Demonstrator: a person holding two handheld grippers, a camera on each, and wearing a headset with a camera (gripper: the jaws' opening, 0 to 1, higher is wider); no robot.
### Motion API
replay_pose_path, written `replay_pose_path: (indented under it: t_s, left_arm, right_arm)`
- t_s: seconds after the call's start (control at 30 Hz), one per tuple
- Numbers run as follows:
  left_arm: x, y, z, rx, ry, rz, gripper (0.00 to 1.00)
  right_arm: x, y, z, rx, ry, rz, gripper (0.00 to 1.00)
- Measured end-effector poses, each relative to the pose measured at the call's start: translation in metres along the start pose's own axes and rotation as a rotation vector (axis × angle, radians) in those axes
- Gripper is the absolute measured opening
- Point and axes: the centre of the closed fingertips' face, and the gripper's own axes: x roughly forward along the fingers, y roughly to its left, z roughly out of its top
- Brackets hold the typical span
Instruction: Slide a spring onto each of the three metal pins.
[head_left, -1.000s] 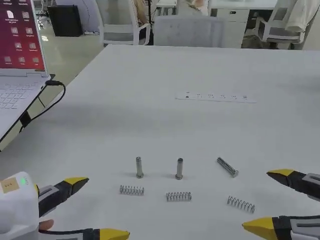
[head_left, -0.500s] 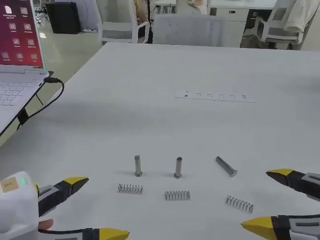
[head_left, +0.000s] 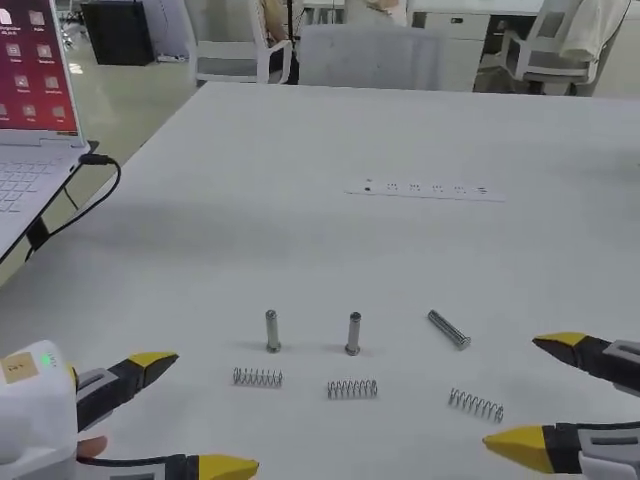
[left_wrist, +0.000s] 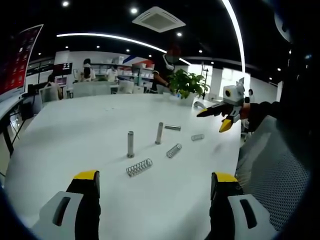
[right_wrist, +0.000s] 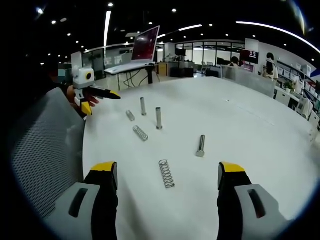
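Observation:
Two metal pins stand upright on the white table, the left pin (head_left: 272, 331) and the middle pin (head_left: 354, 334). A third pin (head_left: 449, 329) lies on its side to their right. Three loose springs lie just in front: left spring (head_left: 257, 377), middle spring (head_left: 352, 389), right spring (head_left: 476, 405). My left gripper (head_left: 190, 414) hovers open at the near left, short of the left spring (left_wrist: 139, 167). My right gripper (head_left: 525, 392) is open at the near right, and the right spring (right_wrist: 166, 173) lies between and just ahead of its yellow tips. Neither gripper holds anything.
An open laptop (head_left: 30, 90) with a black cable (head_left: 95, 195) sits at the table's left edge. A white power strip (head_left: 425, 190) lies flat mid-table beyond the pins. Office chairs (head_left: 380, 55) stand past the far edge. A mesh chair back (right_wrist: 45, 150) is near me.
The head camera has shifted slightly, so the pins and springs sit a little higher and further left in the picture. Both grippers stay open in place; no part has moved.

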Motion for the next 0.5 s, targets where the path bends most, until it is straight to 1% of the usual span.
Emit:
replay_pose_path:
  t_s: [0.27, 0.5]
  left_arm:
    - [0.002, 0.000, 0.000, 0.004, 0.007, -0.008, 0.89]
    - [0.001, 0.000, 0.000, 0.004, 0.008, -0.006, 0.89]
  right_arm:
    - [0.002, -0.006, 0.003, -0.009, 0.001, -0.002, 0.82]
    - [0.003, -0.012, 0.011, -0.020, 0.001, -0.006, 0.82]
